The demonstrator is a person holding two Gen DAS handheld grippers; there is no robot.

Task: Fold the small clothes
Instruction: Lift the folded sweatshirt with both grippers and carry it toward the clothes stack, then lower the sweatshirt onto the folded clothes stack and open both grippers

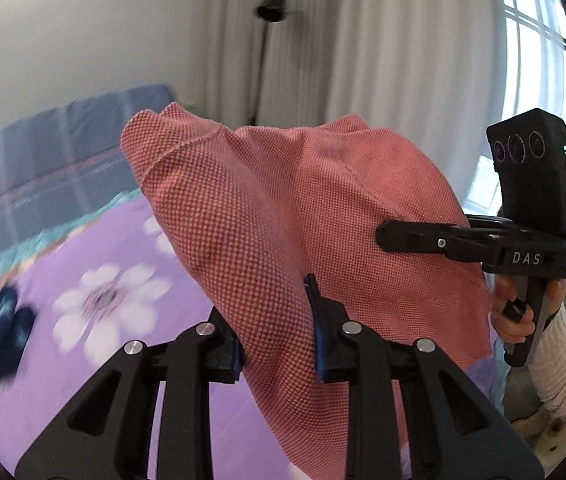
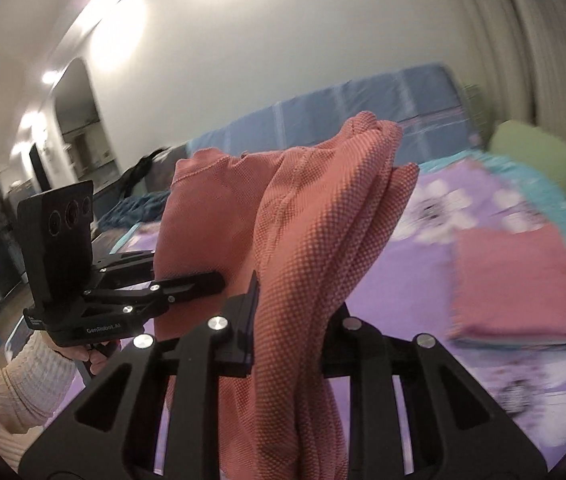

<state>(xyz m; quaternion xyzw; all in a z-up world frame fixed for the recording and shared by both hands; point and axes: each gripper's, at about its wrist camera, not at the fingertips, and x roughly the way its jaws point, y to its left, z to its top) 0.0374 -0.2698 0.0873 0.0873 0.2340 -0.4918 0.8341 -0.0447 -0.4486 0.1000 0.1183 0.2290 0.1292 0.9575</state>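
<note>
Aloft | red garment (image 1: 267, 208) hangs lengthwise downward | both hand-held grippers (image 1: 275, 320) (image 2: 295, 300) clamped on it

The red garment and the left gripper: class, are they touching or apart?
Touching. In the left wrist view the red garment passes between the left gripper's pads, which press its fabric.
</note>
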